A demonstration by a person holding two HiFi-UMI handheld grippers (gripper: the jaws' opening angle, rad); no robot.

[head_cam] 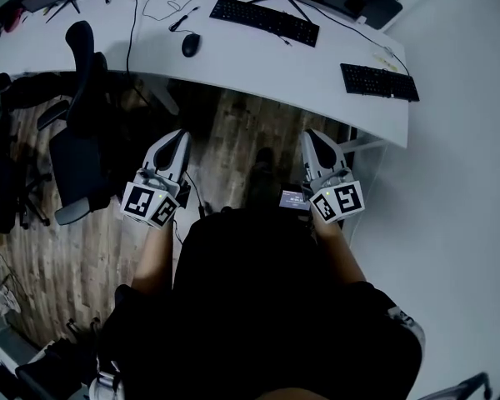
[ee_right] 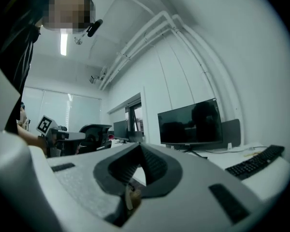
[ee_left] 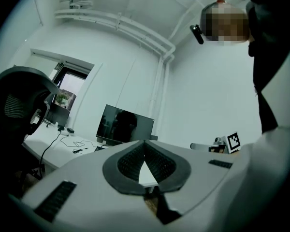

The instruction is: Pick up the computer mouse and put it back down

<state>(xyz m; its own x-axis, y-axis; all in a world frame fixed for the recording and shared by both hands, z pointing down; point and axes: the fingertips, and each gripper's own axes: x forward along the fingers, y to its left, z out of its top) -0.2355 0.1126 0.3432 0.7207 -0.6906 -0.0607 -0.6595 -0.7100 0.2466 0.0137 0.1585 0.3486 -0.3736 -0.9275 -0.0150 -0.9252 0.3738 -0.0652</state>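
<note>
A person stands at a white desk (head_cam: 258, 65) with a pair of hand-held tongs. Both are held level over the wooden floor (head_cam: 225, 132), short of the desk's near edge. The left gripper (head_cam: 182, 134) has its jaws pressed together with nothing between them, as its own view shows (ee_left: 145, 143). The right gripper (ee_right: 139, 145) is likewise closed and empty, and its tips (head_cam: 310, 134) point toward the desk.

The black computer mouse (head_cam: 191, 44) lies untouched on the desk's left half, back from the near edge and just left of the long black keyboard (head_cam: 265, 20). It sits well apart from both grippers, ahead of the left one and far off to the left of the right one. A second keyboard (head_cam: 379, 82) rests near the desk's right end. A dark office chair (head_cam: 79, 132) stands at the left, just beside the left gripper.
</note>
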